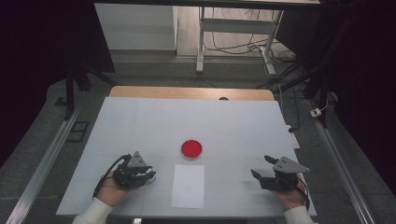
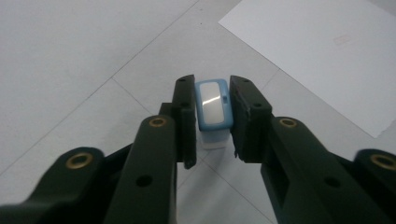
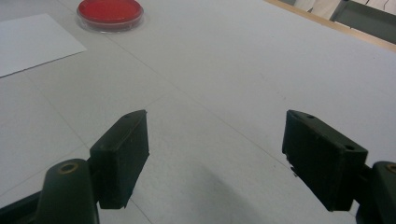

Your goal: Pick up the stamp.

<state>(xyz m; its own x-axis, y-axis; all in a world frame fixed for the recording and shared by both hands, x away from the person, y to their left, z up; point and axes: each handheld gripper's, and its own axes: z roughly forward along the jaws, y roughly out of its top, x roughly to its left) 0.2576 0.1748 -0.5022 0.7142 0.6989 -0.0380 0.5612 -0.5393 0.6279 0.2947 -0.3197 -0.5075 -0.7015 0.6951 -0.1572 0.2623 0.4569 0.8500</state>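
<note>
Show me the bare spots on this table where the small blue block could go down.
Widest free patch: the far half of the table, beyond the red dish. Also bare: between the white sheet and the right tongs. Crowded: the near left, where the left tongs grip the blue block close beside the sheet.

Dish (image 1: 192,149): we find it on the table (image 1: 140,121), near the middle.
Sheet (image 1: 188,185): just before the dish, toward the near edge.
Stamp (image 2: 213,105): we see it left of the sheet, between the left gripper (image 1: 145,175) jaws.
Right gripper (image 1: 262,167): near the table's near right corner.
</note>
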